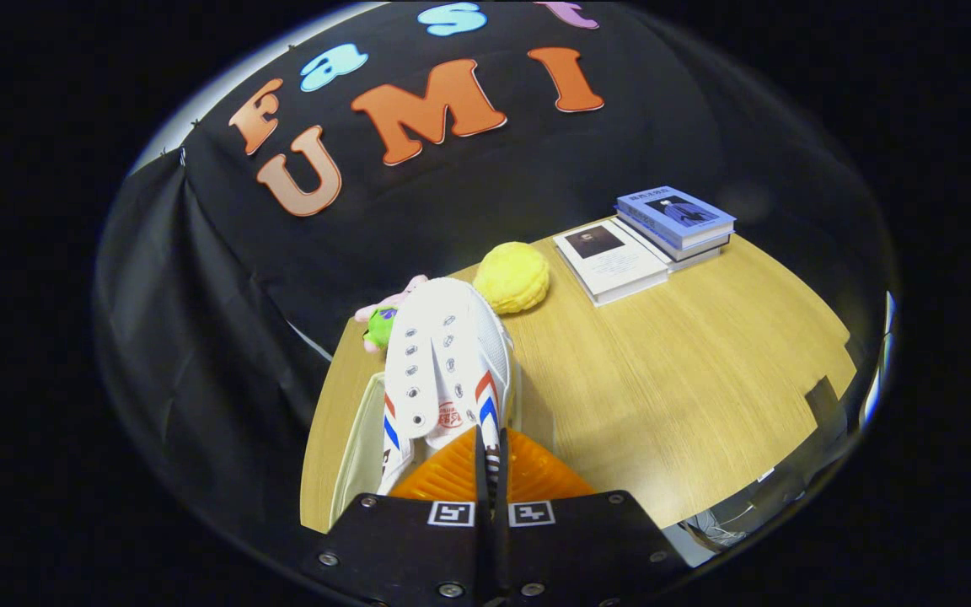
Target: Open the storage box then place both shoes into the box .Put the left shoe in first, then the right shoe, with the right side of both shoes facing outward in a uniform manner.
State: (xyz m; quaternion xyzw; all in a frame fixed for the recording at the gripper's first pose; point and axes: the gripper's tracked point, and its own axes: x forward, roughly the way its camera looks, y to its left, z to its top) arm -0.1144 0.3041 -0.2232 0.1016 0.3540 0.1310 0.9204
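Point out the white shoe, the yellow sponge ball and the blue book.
white shoe (443, 354), gripper view, laced upper
yellow sponge ball (512, 276), gripper view, bumpy top
blue book (676, 212), gripper view, front cover

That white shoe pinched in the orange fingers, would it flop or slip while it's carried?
Probably a bit floppy: the shoe looks like soft canvas, pinched by the fingers at one thin edge. It seems light, though held at one end it may sag or swing.

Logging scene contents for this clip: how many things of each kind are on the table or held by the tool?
Shoes: 1, white shoe, tool shut on it
Storage boxes: 1, white box
Books: 3, stack, white book
Soft toys: 2, yellow toy, green-pink toy
Total: 7
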